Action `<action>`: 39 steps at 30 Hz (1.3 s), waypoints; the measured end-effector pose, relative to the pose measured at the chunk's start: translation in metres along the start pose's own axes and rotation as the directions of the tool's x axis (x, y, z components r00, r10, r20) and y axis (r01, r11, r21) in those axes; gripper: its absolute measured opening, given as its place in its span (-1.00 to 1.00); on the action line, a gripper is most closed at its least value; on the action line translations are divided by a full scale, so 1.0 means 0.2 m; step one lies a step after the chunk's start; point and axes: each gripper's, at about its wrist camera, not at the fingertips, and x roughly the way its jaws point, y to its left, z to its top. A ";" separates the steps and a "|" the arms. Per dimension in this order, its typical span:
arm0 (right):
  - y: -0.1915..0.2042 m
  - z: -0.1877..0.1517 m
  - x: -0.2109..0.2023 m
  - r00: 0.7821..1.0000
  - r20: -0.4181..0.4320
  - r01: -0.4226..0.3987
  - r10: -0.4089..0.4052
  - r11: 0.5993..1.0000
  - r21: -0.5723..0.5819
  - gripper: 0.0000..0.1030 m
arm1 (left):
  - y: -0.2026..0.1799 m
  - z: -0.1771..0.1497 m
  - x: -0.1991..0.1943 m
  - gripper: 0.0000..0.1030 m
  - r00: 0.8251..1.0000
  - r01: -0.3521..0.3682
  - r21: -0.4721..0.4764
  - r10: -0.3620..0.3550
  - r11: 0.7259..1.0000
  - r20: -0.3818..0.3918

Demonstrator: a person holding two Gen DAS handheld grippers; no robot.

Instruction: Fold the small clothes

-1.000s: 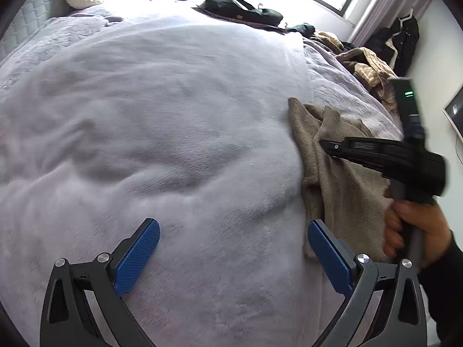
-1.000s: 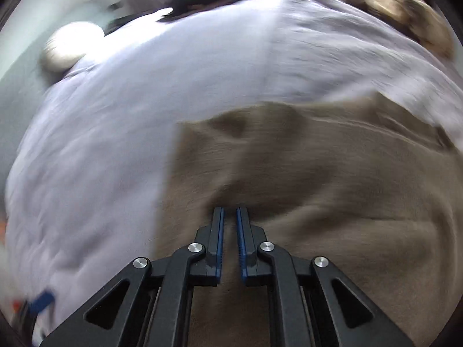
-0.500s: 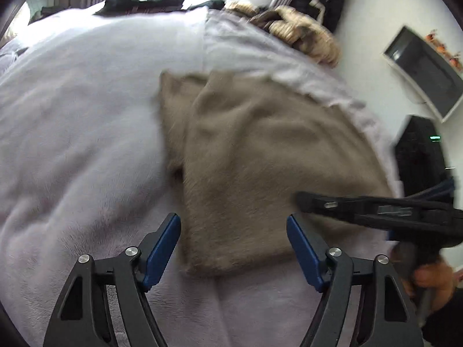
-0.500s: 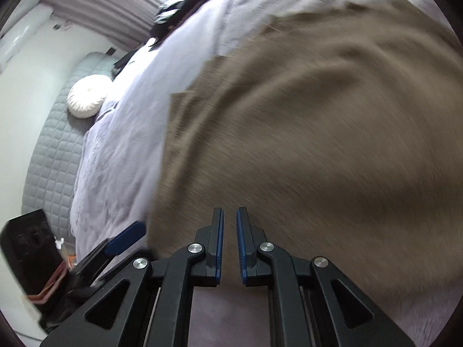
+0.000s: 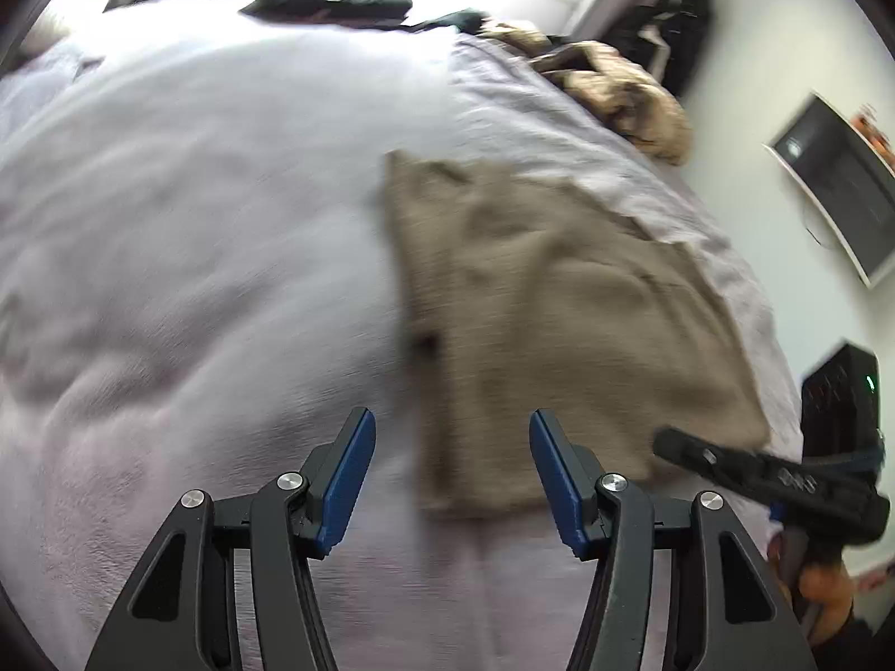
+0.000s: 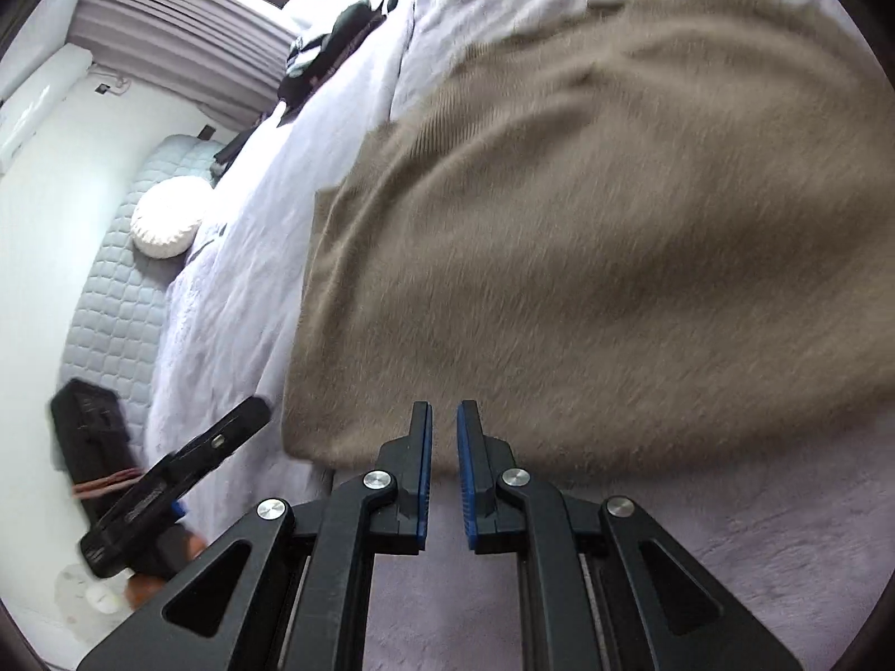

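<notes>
A: The garment (image 5: pixel 565 302) at the centre is plain taupe brown with fine ribbing; the blanket (image 5: pixel 196 212) under it is pale lilac.

B: And the tongs?

A: Both black with blue pads (image 6: pixel 423 469), silver screws. At nine o'clock in the right view, a white round cushion (image 6: pixel 166 222) on a grey quilted headboard (image 6: pixel 112 302). At one o'clock in the left view, a tan heap of clothes (image 5: pixel 632 95).
</notes>
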 end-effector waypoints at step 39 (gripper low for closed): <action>-0.33 -0.27 -0.22 0.975 0.165 -0.179 0.151 0.969 0.171 -0.32 | -0.13 -0.17 -0.06 0.85 0.958 -0.254 0.023 0.255 0.967 -0.128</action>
